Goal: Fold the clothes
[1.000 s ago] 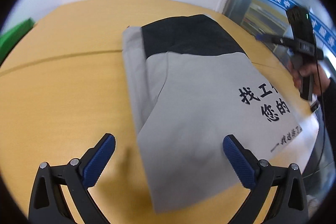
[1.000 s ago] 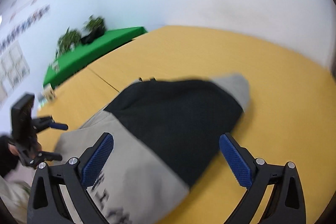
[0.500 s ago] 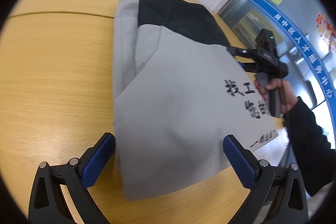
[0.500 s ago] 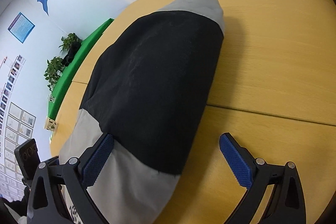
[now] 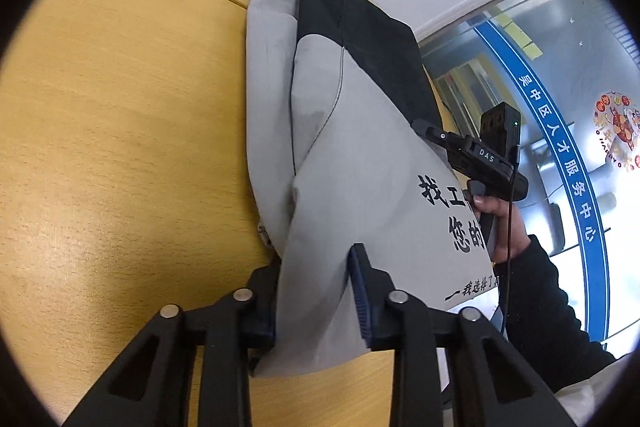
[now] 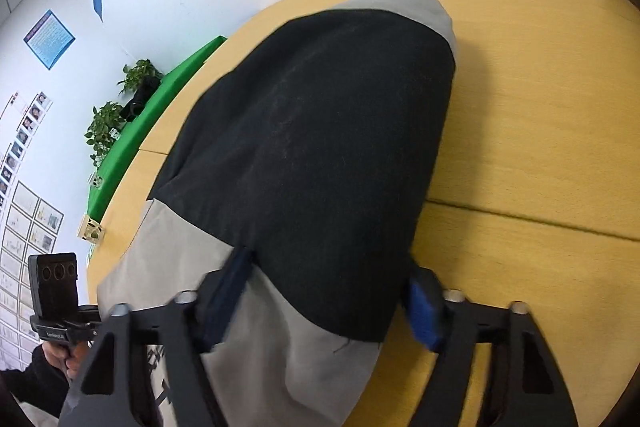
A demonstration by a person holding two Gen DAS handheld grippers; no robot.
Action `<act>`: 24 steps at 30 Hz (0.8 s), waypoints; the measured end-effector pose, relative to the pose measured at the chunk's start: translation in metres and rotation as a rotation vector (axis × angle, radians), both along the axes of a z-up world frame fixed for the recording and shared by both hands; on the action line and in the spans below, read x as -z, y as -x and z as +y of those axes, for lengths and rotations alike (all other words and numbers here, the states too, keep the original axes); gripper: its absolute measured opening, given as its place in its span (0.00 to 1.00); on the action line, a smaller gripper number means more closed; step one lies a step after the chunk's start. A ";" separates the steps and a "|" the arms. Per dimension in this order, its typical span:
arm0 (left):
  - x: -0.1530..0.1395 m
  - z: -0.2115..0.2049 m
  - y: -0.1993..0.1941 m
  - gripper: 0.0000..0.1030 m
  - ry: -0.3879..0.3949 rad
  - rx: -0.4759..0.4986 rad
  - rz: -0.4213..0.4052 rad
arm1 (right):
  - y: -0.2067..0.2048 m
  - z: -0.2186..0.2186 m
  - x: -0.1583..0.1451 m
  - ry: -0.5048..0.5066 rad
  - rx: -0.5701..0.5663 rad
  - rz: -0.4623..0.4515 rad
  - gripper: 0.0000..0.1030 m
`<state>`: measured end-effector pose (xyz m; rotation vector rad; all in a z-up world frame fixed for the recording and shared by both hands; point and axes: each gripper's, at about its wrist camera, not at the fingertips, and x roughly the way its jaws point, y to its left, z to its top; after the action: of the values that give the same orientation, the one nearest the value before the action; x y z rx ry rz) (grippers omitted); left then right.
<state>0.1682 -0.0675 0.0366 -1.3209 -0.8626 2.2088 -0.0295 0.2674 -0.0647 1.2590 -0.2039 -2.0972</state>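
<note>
Softly creased grey-and-black garment (image 5: 348,163) lies folded on grainy wooden table (image 5: 120,115).

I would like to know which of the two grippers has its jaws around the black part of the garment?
The right gripper: its closing jaws straddle the black panel. The left gripper pinches only grey fabric.

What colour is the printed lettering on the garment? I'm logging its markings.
Black lettering on the garment's light grey panel, clearest in the left wrist view.

Grey-and-black garment (image 5: 360,163) with black lettering — yellow wood-grain table (image 5: 120,147).
</note>
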 end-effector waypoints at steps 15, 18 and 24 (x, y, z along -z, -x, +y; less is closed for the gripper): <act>-0.075 0.019 0.011 0.10 -0.011 0.062 0.138 | -0.061 0.008 -0.072 -0.084 0.007 0.389 0.20; -0.106 0.022 0.037 0.10 -0.022 0.085 0.207 | -0.042 0.015 -0.113 -0.058 0.000 0.463 0.20; -0.147 0.017 0.113 0.10 -0.021 0.104 0.292 | 0.047 0.026 -0.182 -0.007 -0.007 0.525 0.20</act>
<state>0.0555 -0.0507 0.1832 -0.9765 -0.6887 2.2307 -0.0761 0.2934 0.1172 0.6725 0.0422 -2.3380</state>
